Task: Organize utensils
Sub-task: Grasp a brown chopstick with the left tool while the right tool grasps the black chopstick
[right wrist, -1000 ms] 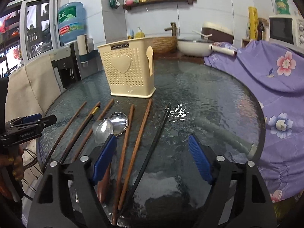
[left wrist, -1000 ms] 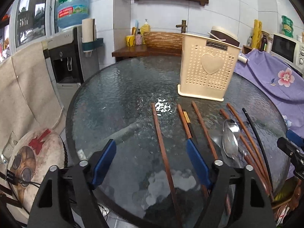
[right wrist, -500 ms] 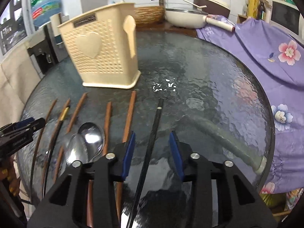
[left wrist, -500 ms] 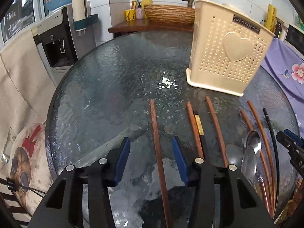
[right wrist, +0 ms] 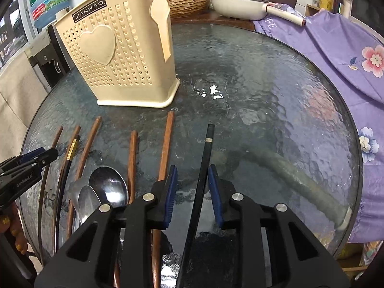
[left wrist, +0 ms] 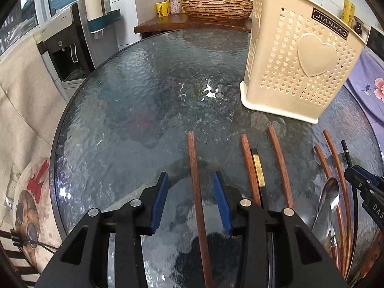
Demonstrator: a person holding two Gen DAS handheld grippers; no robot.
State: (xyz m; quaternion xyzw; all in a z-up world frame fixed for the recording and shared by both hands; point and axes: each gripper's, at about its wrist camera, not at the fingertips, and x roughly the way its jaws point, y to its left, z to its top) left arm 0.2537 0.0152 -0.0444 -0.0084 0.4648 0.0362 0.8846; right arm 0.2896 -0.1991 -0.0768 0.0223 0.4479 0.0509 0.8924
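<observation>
Wooden and brown, the leftmost chopstick [left wrist: 195,187] lies flat on the glass tabletop [left wrist: 134,110], its long axis running straight away between the pads of the left gripper [left wrist: 190,201]; those jaws have just been closing around it but do not yet press. Farther right, the black chopstick [right wrist: 204,168] lies the same way inside the right gripper [right wrist: 192,192], whose narrower jaws have likewise been closing, not yet clamped. Beyond stands the cream holder [right wrist: 124,57], the likely destination.
</observation>
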